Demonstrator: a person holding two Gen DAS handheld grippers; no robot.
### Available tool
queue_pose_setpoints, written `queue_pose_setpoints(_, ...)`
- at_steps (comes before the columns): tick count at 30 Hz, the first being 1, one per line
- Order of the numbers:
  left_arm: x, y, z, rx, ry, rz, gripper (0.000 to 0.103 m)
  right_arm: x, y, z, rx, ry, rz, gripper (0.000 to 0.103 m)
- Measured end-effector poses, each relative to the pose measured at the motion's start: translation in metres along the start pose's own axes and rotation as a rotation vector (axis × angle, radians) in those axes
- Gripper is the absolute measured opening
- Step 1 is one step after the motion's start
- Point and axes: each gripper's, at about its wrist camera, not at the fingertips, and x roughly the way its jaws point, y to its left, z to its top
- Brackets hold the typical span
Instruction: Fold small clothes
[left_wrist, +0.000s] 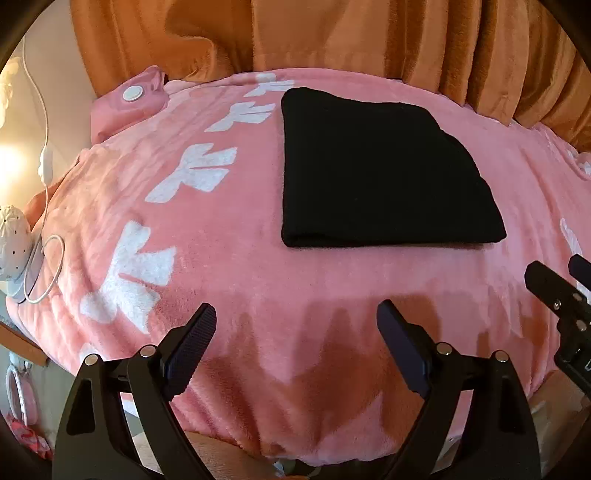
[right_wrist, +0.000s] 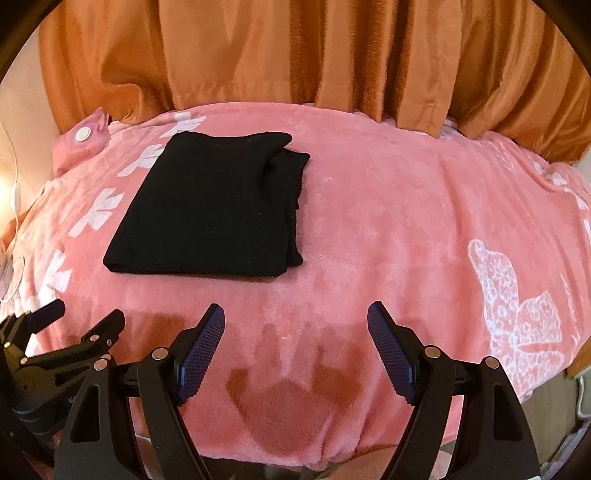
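A black garment (left_wrist: 380, 173) lies folded into a flat rectangle on the pink blanket (left_wrist: 258, 266). In the right wrist view the garment (right_wrist: 210, 206) lies to the left, with its layered edges along its right side. My left gripper (left_wrist: 295, 317) is open and empty, hovering above the blanket in front of the garment's near edge. My right gripper (right_wrist: 295, 317) is open and empty, above the blanket in front and to the right of the garment. Each gripper shows at the other view's edge: the right gripper (left_wrist: 561, 280), the left gripper (right_wrist: 81, 317).
An orange curtain (right_wrist: 295, 55) hangs behind the blanket's far edge. A white cable (left_wrist: 40, 155), a lit lamp and a white perforated object (left_wrist: 13, 236) sit at the left. The blanket has white bow prints (right_wrist: 517, 306) and drops off at its near edge.
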Motion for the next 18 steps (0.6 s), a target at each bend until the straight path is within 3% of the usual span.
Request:
queue_pose_setpoints(12, 0.003, -0.004, -0.004, -0.001, 0.015, -0.016, 0.086, 0.005, 0.017, -0.013, -0.039, 0.028, -0.036, 0.077)
queue_pose_setpoints(18, 0.005, 0.001, -0.004, -0.015, 0.021, -0.023, 0.084, 0.011, 0.017, -0.021, 0.016, 0.039, 0.003, 0.077)
